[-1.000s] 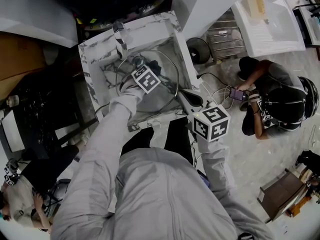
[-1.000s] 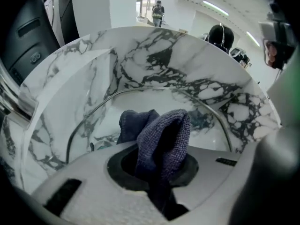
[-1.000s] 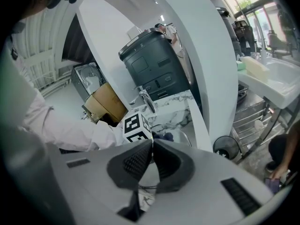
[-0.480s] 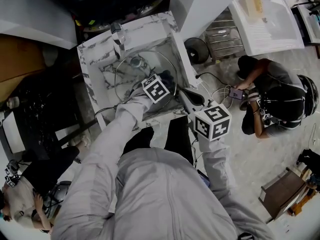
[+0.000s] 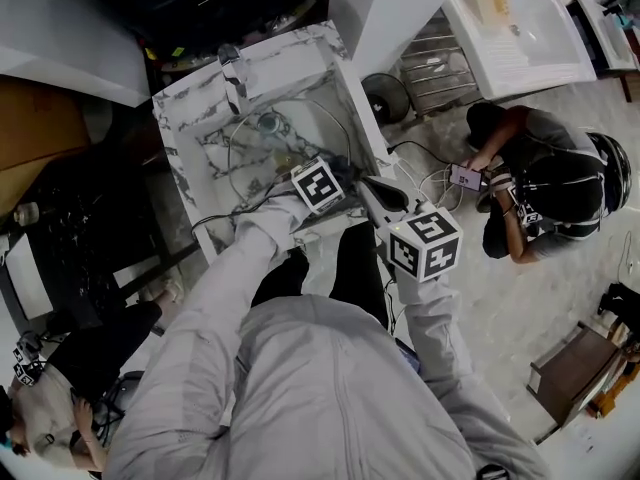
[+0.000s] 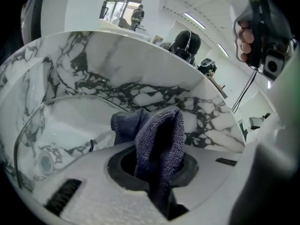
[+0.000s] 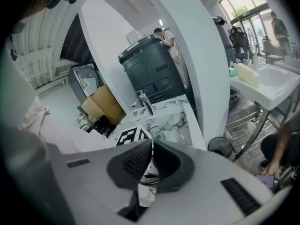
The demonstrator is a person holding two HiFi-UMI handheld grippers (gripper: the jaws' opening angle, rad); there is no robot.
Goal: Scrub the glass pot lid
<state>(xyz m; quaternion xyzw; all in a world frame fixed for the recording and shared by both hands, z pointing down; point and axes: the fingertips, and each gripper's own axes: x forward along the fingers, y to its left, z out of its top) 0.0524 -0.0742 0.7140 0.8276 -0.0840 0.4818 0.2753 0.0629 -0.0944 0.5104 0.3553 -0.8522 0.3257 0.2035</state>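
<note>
The marble sink (image 5: 290, 53) stands at the top of the head view, with a faucet (image 5: 232, 68) on its back edge. The glass pot lid (image 5: 275, 158) lies tilted inside it, its metal rim running from near the faucet to the sink's front right corner.

To the right of the sink a small fan (image 5: 385, 96) and loose cables (image 5: 430, 183) lie on the floor. A crouched person (image 5: 545, 183) holds a phone (image 5: 465, 176) beyond them, and a white basin (image 5: 520, 38) stands farther back.

The left hand-held gripper (image 6: 158, 186) is down in the sink over the lid's near right part. The head view shows only its marker cube there, while its own view shows the jaws clamped on a dark purple cloth (image 6: 157, 139), with the lid's rim curving away to the left.

The right hand-held gripper (image 7: 152, 156) is at the sink's front right corner. In its own view the pads are pressed almost together on the lid's thin edge, and a bit of rim shows below them. That view also shows a dark bin (image 7: 150, 69) behind the faucet.
</note>
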